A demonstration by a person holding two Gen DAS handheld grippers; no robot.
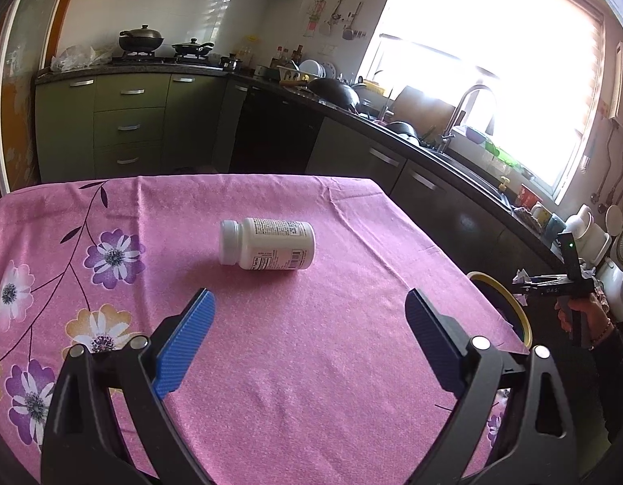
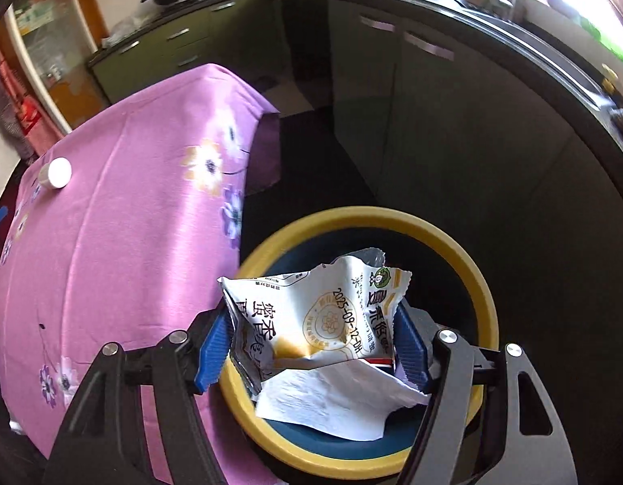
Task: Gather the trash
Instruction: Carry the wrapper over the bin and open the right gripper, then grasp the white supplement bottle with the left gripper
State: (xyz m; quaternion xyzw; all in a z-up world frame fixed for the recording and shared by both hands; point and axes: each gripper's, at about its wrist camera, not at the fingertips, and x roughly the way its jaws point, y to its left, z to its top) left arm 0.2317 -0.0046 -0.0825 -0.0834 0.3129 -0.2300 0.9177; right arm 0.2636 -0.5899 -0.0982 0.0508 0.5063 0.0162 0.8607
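Observation:
A crumpled white and yellow snack wrapper (image 2: 311,307) is pinched between the blue pads of my right gripper (image 2: 311,323), directly above a round bin with a yellow rim (image 2: 453,242). A white paper sheet (image 2: 331,404) sits just under the wrapper; I cannot tell whether it is held or lies in the bin. A white pill bottle (image 1: 267,248) lies on its side on the pink floral tablecloth (image 1: 311,363), a short way ahead of my left gripper (image 1: 307,303), which is open with nothing between its pads. The bottle's cap end (image 2: 56,173) shows in the right wrist view.
The bin (image 1: 483,275) stands on the floor against the table's right edge. A hand (image 1: 586,315) holds the right gripper there. Dark kitchen cabinets and a counter with a sink (image 1: 465,121) run along the far and right sides, with a narrow dark floor strip between.

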